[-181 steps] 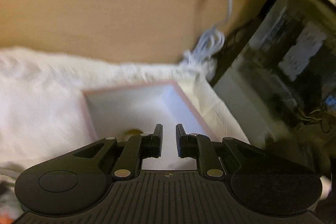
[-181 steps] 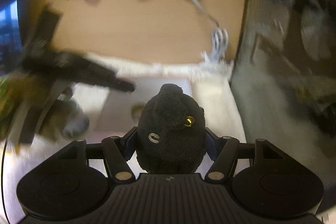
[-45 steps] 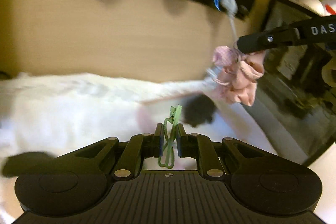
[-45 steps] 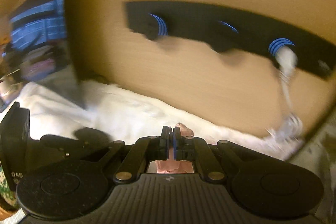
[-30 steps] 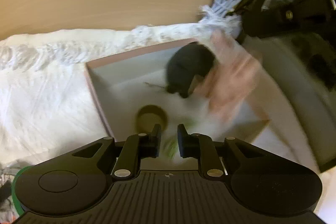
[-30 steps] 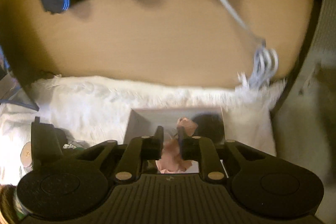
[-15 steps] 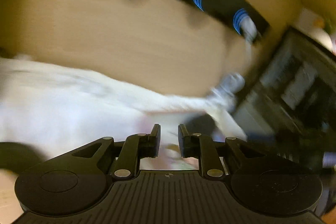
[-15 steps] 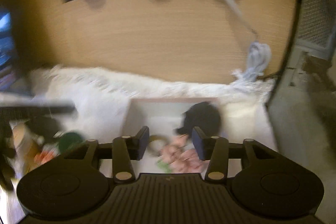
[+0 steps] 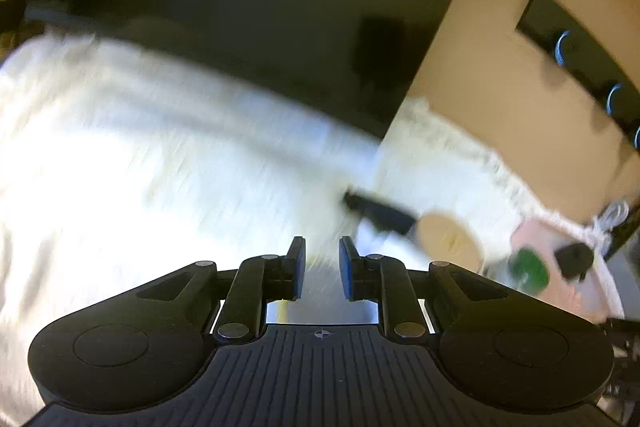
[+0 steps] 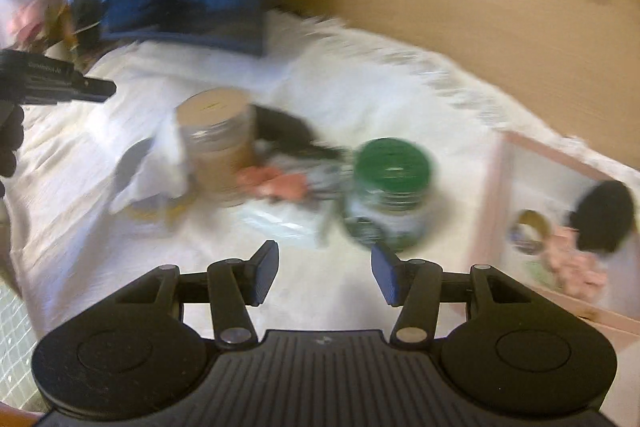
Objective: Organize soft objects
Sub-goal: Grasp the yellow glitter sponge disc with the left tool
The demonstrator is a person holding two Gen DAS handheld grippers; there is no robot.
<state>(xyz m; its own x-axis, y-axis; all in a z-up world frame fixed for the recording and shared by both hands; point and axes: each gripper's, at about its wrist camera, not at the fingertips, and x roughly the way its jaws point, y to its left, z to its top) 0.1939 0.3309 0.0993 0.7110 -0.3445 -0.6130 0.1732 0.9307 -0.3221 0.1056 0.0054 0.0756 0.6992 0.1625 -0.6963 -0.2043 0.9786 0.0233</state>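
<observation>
Meanwhile, the right gripper (image 10: 324, 275) hangs empty over a white cloth (image 10: 360, 83), jaws opening, near a green-lidded jar (image 10: 390, 187) and tan-lidded jar (image 10: 218, 143). Far right, the pink box (image 10: 496, 187) holds a black plush (image 10: 604, 215) and pink fabric (image 10: 576, 263). Left gripper (image 9: 322, 267) stands narrowly parted, empty.

1. A white fringed cloth (image 10: 360, 95) covers the counter.
2. A tan-lidded jar (image 10: 216, 143) stands on the cloth, with a crumpled white cloth (image 10: 160, 167) against it.
3. A green-lidded jar (image 10: 390, 195) stands nearby.
4. Between the jars lie blurred pink (image 10: 280, 183) and black (image 10: 288, 131) items.
5. A pink-rimmed box (image 10: 496, 203) sits at the cloth's right end.
</observation>
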